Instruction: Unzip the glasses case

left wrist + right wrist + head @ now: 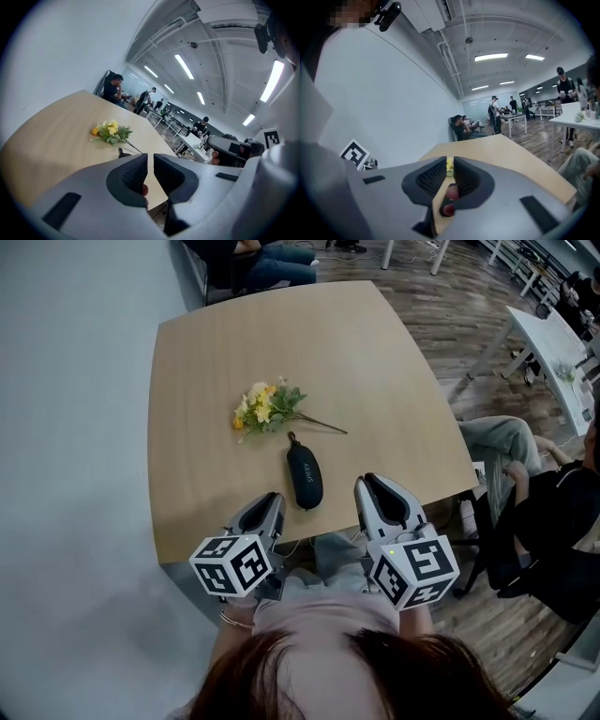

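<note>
The black glasses case [305, 475] lies zipped on the wooden table [206, 362], lengthwise toward me, its pull tab at the far end. In the left gripper view only the case's end [123, 153] peeks over a finger. My left gripper [271, 500] hovers at the table's near edge, left of the case, its pads [132, 171] almost touching with nothing between them. On the case's other side, my right gripper [368, 483] is also over the near edge, with only a thin slit between its pads [431, 177], and it holds nothing. Neither gripper touches the case.
A small bunch of yellow and white flowers [265, 409] lies just beyond the case, stem pointing right. A seated person [553, 512] is close to the table's right corner. A white desk [553, 343] stands at the back right. Other people sit behind the far edge.
</note>
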`<state>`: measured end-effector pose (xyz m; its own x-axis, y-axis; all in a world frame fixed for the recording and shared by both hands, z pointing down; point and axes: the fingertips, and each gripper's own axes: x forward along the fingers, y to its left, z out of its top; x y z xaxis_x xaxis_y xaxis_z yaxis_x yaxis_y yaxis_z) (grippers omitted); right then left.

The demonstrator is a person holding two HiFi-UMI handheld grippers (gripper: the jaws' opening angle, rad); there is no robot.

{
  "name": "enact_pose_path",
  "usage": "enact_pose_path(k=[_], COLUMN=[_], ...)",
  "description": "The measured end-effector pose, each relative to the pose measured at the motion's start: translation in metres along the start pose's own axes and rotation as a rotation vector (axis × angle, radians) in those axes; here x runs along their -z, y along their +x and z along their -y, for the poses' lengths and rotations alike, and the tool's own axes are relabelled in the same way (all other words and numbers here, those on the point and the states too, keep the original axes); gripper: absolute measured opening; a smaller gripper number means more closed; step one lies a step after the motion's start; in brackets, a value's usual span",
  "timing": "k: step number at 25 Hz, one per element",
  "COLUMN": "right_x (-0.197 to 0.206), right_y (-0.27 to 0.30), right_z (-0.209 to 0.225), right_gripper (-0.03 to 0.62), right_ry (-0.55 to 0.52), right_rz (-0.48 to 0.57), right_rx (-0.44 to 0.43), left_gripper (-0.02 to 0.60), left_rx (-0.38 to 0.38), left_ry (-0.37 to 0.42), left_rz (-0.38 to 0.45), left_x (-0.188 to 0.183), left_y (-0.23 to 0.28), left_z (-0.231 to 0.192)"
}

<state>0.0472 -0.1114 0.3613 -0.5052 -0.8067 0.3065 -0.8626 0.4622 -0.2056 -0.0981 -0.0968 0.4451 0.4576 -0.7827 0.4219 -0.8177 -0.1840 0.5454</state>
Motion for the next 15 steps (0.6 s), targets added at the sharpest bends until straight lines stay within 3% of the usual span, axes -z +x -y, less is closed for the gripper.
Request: enact_pose_path(k=[15], right_x=[-0.013], right_y=[0.049], right_z=[0.04], right_gripper=[0.054], right_ry=[-0.012], right_rz=[-0.025], right_rx=[-0.068], left_gripper=[0.111], left_rx=[-0.095], left_ry=[-0.084], left_rz=[-0.157], left_x=[0.032], left_y=[0.07], left_z=[-0.038])
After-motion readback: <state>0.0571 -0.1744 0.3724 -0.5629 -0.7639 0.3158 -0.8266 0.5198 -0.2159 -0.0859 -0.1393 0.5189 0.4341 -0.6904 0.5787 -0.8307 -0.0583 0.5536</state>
